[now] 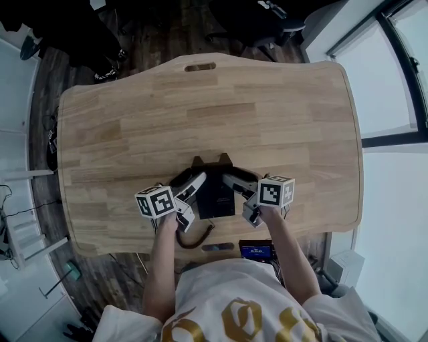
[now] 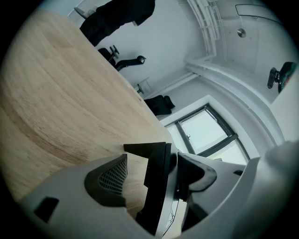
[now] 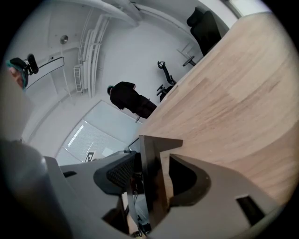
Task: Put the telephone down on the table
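Observation:
A black telephone (image 1: 215, 192) lies on the wooden table (image 1: 200, 120) close to its near edge. My left gripper (image 1: 190, 200) sits at the telephone's left side and my right gripper (image 1: 242, 198) at its right side. In the left gripper view the telephone's thin dark edge (image 2: 156, 186) stands between the jaws, and a strip of bare wood shows between it and the meshed pad (image 2: 112, 176). The right gripper view shows the same from the other side: the telephone's edge (image 3: 152, 177) between the jaws, with wood showing beside the far finger (image 3: 191, 179). Both grippers are open.
A dark coiled cord (image 1: 197, 239) trails from the telephone over the near table edge. A small device with a blue screen (image 1: 256, 251) sits at the person's waist. Office chairs (image 1: 267, 20) stand beyond the far edge, and windows (image 1: 394, 80) run along the right.

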`<state>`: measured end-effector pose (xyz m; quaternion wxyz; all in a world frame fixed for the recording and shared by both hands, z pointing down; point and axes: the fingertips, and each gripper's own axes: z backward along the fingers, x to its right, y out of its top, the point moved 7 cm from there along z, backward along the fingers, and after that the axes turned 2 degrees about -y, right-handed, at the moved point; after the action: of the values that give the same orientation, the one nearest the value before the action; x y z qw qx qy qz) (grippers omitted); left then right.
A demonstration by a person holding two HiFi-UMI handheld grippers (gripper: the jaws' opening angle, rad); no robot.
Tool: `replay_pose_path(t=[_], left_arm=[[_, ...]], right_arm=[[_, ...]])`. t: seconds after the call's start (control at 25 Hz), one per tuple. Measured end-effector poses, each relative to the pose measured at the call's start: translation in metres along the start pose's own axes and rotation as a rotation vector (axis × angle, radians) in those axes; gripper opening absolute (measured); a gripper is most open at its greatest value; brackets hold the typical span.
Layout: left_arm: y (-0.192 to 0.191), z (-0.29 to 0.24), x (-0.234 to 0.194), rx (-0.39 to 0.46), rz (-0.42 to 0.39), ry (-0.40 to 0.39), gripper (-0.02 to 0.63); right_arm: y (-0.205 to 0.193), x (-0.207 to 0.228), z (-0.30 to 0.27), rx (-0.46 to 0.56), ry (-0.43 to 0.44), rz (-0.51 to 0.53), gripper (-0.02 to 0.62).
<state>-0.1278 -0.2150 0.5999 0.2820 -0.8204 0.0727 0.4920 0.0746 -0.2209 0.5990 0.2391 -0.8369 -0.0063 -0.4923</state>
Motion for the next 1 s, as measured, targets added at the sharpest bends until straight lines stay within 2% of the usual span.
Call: replay_pose_path(t=[0.2, 0.4, 0.44, 0.52, 0.6, 0.64, 0.76, 0.88, 1.0], left_arm=[[0.004, 0.025, 0.0, 0.052, -0.024, 0.056, 0.307], [0.009, 0.047, 0.019, 0.1, -0.153, 0.13, 0.298], [0.009, 0.05, 0.025, 0.108, -0.186, 0.141, 0.277], [0.01, 0.056, 0.037, 0.141, -0.255, 0.173, 0.17], [0.01, 0.064, 0.05, 0.188, -0.338, 0.231, 0.058], [0.009, 0.067, 0.057, 0.205, -0.386, 0.261, 0.025], [0.004, 0.074, 0.077, 0.227, -0.492, 0.286, 0.009], [-0.004, 0.08, 0.094, 0.236, -0.544, 0.272, 0.009], [-0.012, 0.085, 0.111, 0.231, -0.582, 0.264, 0.009]], right_arm=[[0.007, -0.01, 0.016, 0.081, -0.03, 0.059, 0.199], [0.008, -0.026, 0.038, 0.166, -0.091, 0.137, 0.156], [0.006, -0.031, 0.042, 0.178, -0.093, 0.153, 0.126], [0.002, -0.042, 0.049, 0.195, -0.09, 0.196, 0.034], [-0.002, -0.056, 0.057, 0.231, -0.093, 0.245, 0.021], [-0.004, -0.062, 0.062, 0.259, -0.105, 0.263, 0.018], [-0.007, -0.084, 0.077, 0.355, -0.14, 0.3, 0.017], [-0.012, -0.101, 0.088, 0.407, -0.16, 0.347, 0.015], [-0.019, -0.112, 0.096, 0.417, -0.2, 0.401, 0.015]])
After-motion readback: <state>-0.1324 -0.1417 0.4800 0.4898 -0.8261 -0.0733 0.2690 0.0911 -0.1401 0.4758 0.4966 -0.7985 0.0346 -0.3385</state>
